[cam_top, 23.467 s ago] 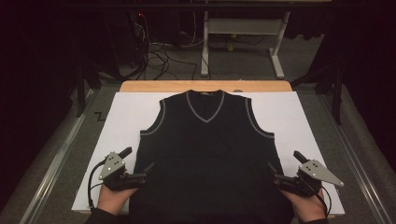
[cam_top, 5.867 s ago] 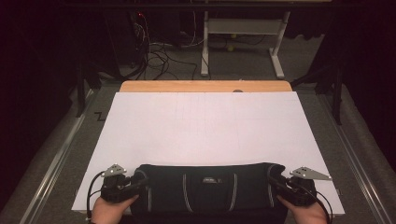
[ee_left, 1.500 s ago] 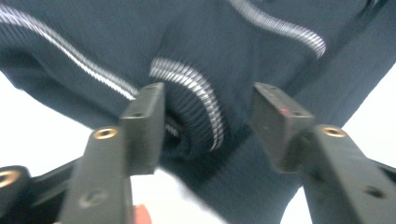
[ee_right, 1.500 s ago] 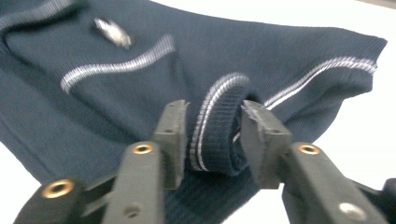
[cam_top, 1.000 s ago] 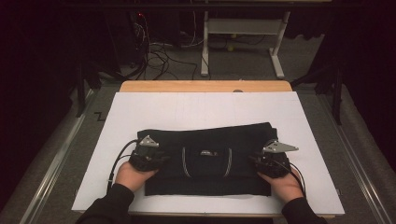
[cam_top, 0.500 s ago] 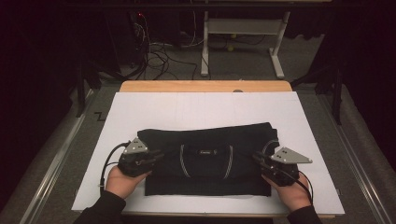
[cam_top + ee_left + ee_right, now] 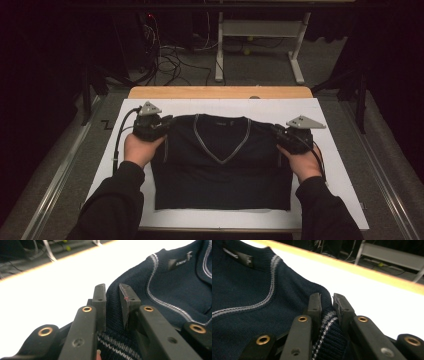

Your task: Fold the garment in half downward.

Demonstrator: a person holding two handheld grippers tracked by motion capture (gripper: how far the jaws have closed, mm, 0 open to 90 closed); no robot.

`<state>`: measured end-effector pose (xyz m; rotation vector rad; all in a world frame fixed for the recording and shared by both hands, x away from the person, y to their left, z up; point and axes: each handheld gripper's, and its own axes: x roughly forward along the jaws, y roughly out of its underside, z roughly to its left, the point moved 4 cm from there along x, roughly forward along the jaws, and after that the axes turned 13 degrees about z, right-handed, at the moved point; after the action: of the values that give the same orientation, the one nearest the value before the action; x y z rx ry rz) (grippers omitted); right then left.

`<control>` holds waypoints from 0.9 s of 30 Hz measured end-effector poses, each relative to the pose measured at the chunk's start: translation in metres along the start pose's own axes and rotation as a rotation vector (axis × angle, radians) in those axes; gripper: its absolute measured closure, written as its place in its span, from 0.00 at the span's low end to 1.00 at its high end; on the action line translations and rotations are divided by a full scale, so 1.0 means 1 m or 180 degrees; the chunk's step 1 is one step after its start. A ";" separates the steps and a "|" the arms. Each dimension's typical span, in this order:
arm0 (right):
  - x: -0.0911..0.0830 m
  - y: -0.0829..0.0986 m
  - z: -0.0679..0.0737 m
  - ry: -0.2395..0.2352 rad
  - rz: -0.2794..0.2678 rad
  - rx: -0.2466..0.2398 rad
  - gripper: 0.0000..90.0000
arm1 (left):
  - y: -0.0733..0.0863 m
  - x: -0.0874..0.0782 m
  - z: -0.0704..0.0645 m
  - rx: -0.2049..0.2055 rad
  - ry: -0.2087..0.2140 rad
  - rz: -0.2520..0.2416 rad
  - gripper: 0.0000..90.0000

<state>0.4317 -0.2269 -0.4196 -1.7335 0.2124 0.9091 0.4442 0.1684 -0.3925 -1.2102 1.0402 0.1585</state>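
Note:
A dark navy knit vest (image 7: 220, 175) with a grey-striped V-neck lies face up on the white sheet (image 7: 335, 165), collar toward the far side. My left gripper (image 7: 164, 123) is shut on the vest's left shoulder edge. In the left gripper view the knit (image 7: 160, 297) fills the narrow gap at the left gripper (image 7: 112, 293) tips. On the other shoulder, my right gripper (image 7: 276, 130) pinches the fabric the same way. The right gripper view has striped armhole trim (image 7: 325, 325) bunched between the jaws of the right gripper (image 7: 327, 301), with the collar label (image 7: 244, 258) farther off.
The white sheet covers a table with a wooden far edge (image 7: 220, 92). Metal rails (image 7: 60, 170) run along both sides. Beyond the table, cables (image 7: 170, 55) and a white desk frame (image 7: 260, 35) stand on the floor. Bare sheet surrounds the vest.
Both grippers have moved away from the person, carrying the shoulders toward the far side. The folded band has opened out, and the V-neck front now faces up.

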 end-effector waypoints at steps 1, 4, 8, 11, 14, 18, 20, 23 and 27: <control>0.000 -0.008 -0.003 0.0045 -0.0017 -0.0013 0.86 | -0.008 -0.002 0.003 -0.0011 -0.0025 -0.0032 0.81; -0.004 -0.034 -0.010 0.0159 -0.0114 -0.0078 0.87 | -0.034 -0.011 0.012 -0.0005 -0.0108 -0.0119 0.81; -0.019 -0.072 -0.019 0.0276 -0.0305 -0.0106 0.87 | -0.068 -0.031 0.021 -0.0002 -0.0248 -0.0332 0.84; -0.031 -0.100 -0.023 0.0381 -0.0501 -0.0103 0.87 | -0.090 -0.046 0.024 -0.0066 -0.0346 -0.0564 0.84; -0.043 -0.122 -0.024 0.0446 -0.0684 -0.0127 0.87 | -0.101 -0.060 0.024 -0.0106 -0.0401 -0.0821 0.84; -0.048 -0.131 -0.023 0.0447 -0.0729 -0.0141 0.87 | -0.096 -0.055 0.021 -0.0077 -0.0409 -0.0763 0.86; -0.043 -0.128 -0.022 0.0450 -0.0646 -0.0160 0.87 | -0.093 -0.052 0.024 -0.0102 -0.0401 -0.0759 0.86; -0.040 -0.127 -0.022 0.0445 -0.0624 -0.0163 0.87 | -0.097 -0.050 0.029 -0.0067 -0.0466 -0.0667 0.89; -0.048 -0.144 -0.025 0.0493 -0.0720 -0.0183 0.88 | -0.114 -0.064 0.035 -0.0095 -0.0473 -0.0801 0.90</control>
<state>0.4906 -0.2098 -0.2781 -1.8402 0.0893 0.6224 0.4972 0.1777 -0.2684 -1.3245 0.7520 0.0666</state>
